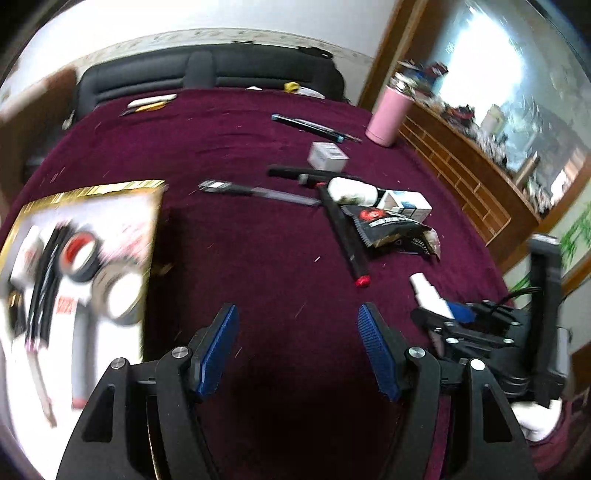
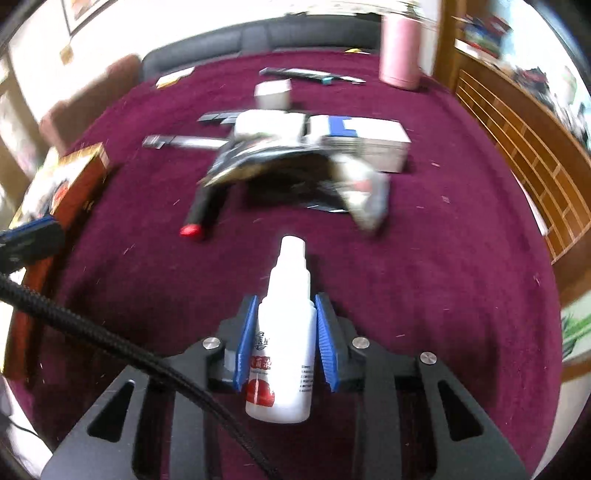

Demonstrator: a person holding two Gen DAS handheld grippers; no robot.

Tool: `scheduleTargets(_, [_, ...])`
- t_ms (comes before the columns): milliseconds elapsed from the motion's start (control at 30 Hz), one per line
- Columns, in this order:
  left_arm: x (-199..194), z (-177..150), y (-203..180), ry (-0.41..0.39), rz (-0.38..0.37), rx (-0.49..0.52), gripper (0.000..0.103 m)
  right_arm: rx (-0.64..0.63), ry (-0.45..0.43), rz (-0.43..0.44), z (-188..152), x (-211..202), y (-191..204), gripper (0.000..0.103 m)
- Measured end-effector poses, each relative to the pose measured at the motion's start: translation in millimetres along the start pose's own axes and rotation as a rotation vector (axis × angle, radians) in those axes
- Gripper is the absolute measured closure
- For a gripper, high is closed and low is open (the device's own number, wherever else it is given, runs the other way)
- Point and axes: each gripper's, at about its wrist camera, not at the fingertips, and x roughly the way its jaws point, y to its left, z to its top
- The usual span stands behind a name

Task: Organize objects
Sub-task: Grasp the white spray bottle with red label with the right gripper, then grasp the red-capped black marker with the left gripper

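Room backdrop beyond the maroon cloth

Dark sofa [image 1: 207, 74] along the far edge, white wall [image 1: 207, 18] above it; wooden lattice cabinet [image 1: 461, 184] at right, bright window [image 1: 498, 74] over it, cluttered sill blurred; framed picture [image 2: 83, 11] upper left.

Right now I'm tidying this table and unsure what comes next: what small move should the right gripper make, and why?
Probably carry the white bottle left toward the box. The right gripper has its pads against the bottle's sides, and the box already holds tape rolls and pens.
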Motion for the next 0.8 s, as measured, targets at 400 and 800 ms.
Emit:
scheduleTargets(400, [121, 58, -56, 0.092, 0.219, 0.258, 0.040, 0.025, -0.048, 0.106, -2, -1, -16, 0.072])
scheduleTargets(800, [82, 22, -30, 0.113, 0.103, 0.238, 0.090, 0.025, -0.047, 0.105, -3, 0, -15, 0.072])
